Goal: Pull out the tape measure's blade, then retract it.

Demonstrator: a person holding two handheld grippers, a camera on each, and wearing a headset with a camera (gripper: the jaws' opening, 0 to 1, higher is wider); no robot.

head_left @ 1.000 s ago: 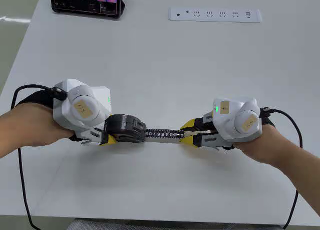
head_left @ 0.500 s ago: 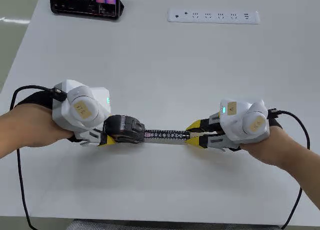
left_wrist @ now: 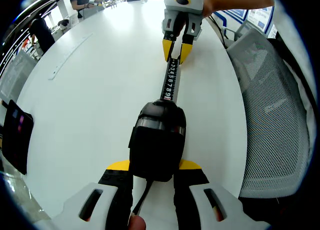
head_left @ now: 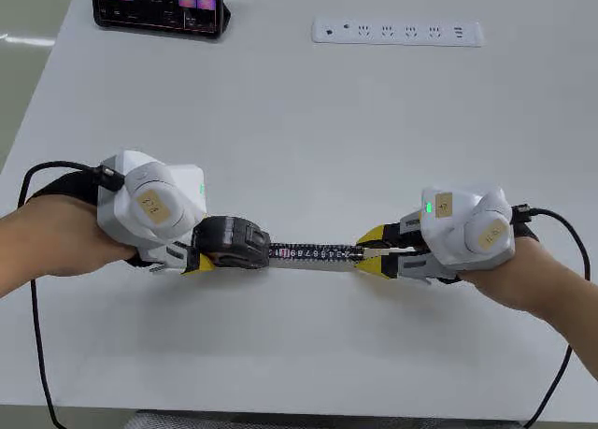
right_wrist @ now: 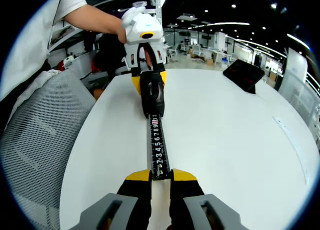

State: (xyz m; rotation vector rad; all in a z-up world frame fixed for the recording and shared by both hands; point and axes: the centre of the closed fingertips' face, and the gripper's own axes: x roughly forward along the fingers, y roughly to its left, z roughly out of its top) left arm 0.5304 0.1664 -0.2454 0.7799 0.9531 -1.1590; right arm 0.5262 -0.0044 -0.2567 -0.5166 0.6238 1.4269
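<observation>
A black tape measure case rests on the white table with my left gripper shut on it. Its numbered blade stretches out to the right. My right gripper is shut on the blade's free end, its yellow fingertips pinching it. The right gripper also appears at the far end of the blade in the left gripper view, and the left gripper behind the case in the right gripper view.
A white power strip lies at the table's far side. A dark tablet stands at the far left corner. Black cables trail from both grippers. A mesh chair sits beside the table's near edge.
My right gripper has moved rightward with the blade's end, and more of the blade is out of the case. The left gripper and case have stayed put.
</observation>
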